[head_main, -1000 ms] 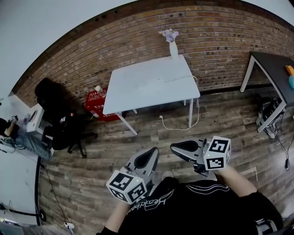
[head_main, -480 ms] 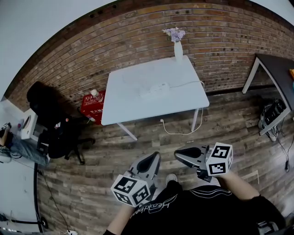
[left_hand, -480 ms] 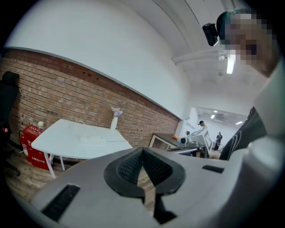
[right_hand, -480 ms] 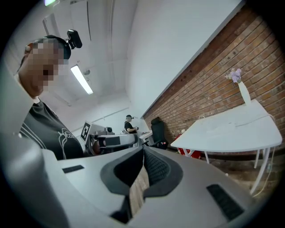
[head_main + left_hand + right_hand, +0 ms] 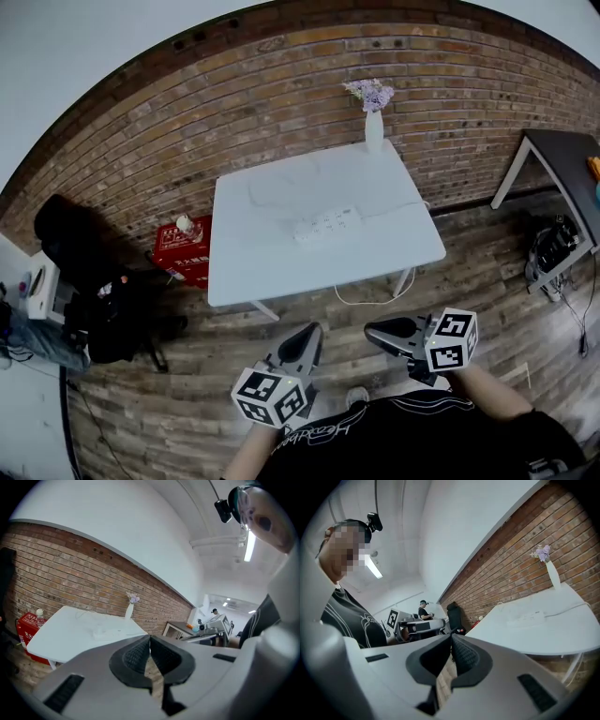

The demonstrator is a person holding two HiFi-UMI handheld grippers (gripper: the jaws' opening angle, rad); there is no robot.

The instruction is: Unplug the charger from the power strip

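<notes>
A white power strip (image 5: 325, 226) lies on the middle of the white table (image 5: 272, 267), its cord running off the right edge down to the floor. Whether a charger is plugged into it is too small to tell. My left gripper (image 5: 308, 332) and right gripper (image 5: 371, 329) hover side by side over the wooden floor, short of the table's front edge, both shut and empty. The left gripper view shows shut jaws (image 5: 150, 641) with the power strip (image 5: 101, 632) far ahead. The right gripper view shows shut jaws (image 5: 451, 641) with the power strip (image 5: 527, 617) on the table beyond.
A white vase with flowers (image 5: 374, 124) stands at the table's back right corner by the brick wall. A red crate (image 5: 183, 251) and a black chair (image 5: 89, 277) are left of the table. A dark table (image 5: 562, 155) and a bag (image 5: 553, 246) are at the right.
The table has come nearer and larger in the head view. Both grippers have advanced towards it, still shut and empty.
</notes>
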